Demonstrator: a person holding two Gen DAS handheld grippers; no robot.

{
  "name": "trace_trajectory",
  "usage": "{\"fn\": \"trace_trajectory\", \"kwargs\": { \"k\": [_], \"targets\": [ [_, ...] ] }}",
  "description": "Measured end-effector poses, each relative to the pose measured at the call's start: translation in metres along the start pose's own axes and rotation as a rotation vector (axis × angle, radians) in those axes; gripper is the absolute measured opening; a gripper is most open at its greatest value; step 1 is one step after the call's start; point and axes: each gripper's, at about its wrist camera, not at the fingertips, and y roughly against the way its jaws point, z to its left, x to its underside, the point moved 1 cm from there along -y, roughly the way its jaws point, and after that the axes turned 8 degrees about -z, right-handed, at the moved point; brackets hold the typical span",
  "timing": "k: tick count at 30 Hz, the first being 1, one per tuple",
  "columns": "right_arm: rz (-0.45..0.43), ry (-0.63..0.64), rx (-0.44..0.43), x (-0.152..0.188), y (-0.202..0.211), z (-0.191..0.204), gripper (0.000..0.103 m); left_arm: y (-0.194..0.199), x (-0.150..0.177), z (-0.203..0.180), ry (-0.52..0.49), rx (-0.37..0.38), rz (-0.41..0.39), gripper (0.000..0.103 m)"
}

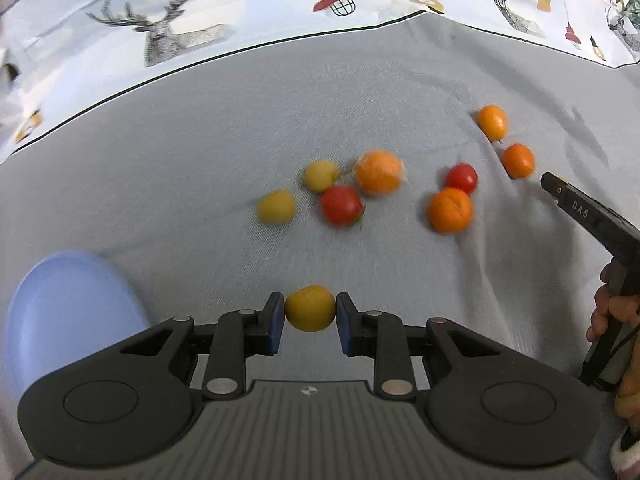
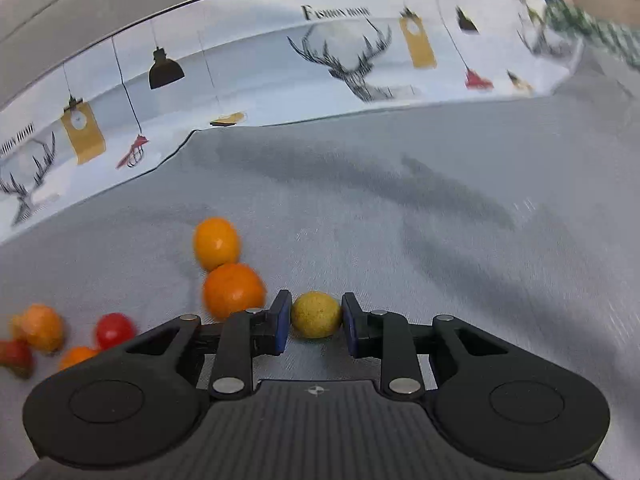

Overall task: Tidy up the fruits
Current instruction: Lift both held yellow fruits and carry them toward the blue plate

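My left gripper [image 1: 310, 312] is shut on a yellow fruit [image 1: 310, 309] above the grey cloth. Ahead lie two yellow fruits [image 1: 276, 208], a red tomato [image 1: 341, 205], a second tomato [image 1: 462, 178] and several oranges [image 1: 378, 172]. My right gripper [image 2: 316, 318] is shut on another yellow fruit [image 2: 316, 315]; it also shows in the left wrist view [image 1: 560, 192] at the right. Left of it lie two oranges [image 2: 234, 290], a tomato [image 2: 115, 330] and more fruit at the left edge.
A light blue plate [image 1: 68, 312] sits at the lower left, next to my left gripper. The grey cloth [image 1: 320, 100] covers the table; a white printed cloth with deer and lamps [image 1: 168, 28] lies beyond it.
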Motion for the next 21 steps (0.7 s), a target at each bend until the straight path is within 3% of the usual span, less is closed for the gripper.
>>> {"fn": "trace_trajectory", "kwargs": {
  "k": [5,9,21],
  "targets": [
    [0.066,-0.066,-0.087,-0.002,0.056,0.012,0.028,0.056,0.031,0.011,0.022,-0.011,0.01,0.031],
    [0.148,-0.111,-0.214,0.005,0.11,0.027,0.028,0.099,0.058,0.027,0.064,-0.034,-0.002,0.031],
    [0.166,0.071,-0.518,0.032,0.251,0.119,0.028,0.211,0.154,0.076,0.163,-0.13,-0.125,0.031]
  ]
}}
